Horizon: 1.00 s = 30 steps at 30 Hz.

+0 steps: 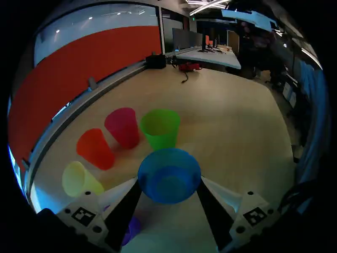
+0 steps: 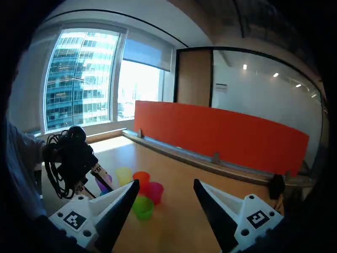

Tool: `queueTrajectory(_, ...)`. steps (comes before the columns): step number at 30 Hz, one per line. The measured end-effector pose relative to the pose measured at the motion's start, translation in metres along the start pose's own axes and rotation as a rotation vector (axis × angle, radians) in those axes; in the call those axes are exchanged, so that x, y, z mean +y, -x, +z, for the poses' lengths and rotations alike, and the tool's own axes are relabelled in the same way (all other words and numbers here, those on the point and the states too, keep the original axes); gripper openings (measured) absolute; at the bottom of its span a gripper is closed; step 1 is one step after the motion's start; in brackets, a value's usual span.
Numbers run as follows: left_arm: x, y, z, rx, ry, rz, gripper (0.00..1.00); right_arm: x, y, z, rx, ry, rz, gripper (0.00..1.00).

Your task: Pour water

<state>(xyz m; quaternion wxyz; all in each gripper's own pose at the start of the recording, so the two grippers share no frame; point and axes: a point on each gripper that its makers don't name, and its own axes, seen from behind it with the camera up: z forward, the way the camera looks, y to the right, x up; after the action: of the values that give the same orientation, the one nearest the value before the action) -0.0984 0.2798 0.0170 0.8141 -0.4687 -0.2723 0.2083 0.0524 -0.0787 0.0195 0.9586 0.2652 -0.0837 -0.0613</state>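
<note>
— Where's the blue cup (image 1: 169,175)?
— Clamped between the left gripper's (image 1: 168,180) fingers, mouth toward the camera, with the green cup (image 1: 160,126) just beyond on the table (image 1: 236,126).
— Right gripper (image 2: 165,182)?
— Fingers wide, above the table.
— Writing?
— Square markers (image 1: 83,215) on the fingers; the wall sign (image 2: 221,87) is too small to read.

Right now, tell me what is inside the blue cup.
Inside the blue cup, gripped by the left tool, only its blue wall and bottom show. Whether clear water is in it cannot be told. The cup hides the table beneath.
</note>
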Motion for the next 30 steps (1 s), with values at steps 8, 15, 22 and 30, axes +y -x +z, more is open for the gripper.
queueTrajectory(8,-0.005,-0.019,-0.024,0.054,-0.027,0.007,0.85,-0.003,0.0,0.001,-0.001,-0.006,0.0,0.99)
queueTrajectory(15,-0.011,-0.036,-0.048,0.113,-0.05,0.0,0.85,-0.006,-0.001,0.003,-0.006,-0.01,-0.004,1.0)
queueTrajectory(22,-0.015,-0.053,-0.07,0.185,-0.064,-0.007,0.85,-0.009,-0.002,0.005,-0.01,-0.014,-0.009,0.99)
queueTrajectory(30,-0.022,-0.07,-0.091,0.246,-0.1,-0.007,0.85,-0.012,0.001,0.008,-0.018,-0.019,-0.014,0.99)
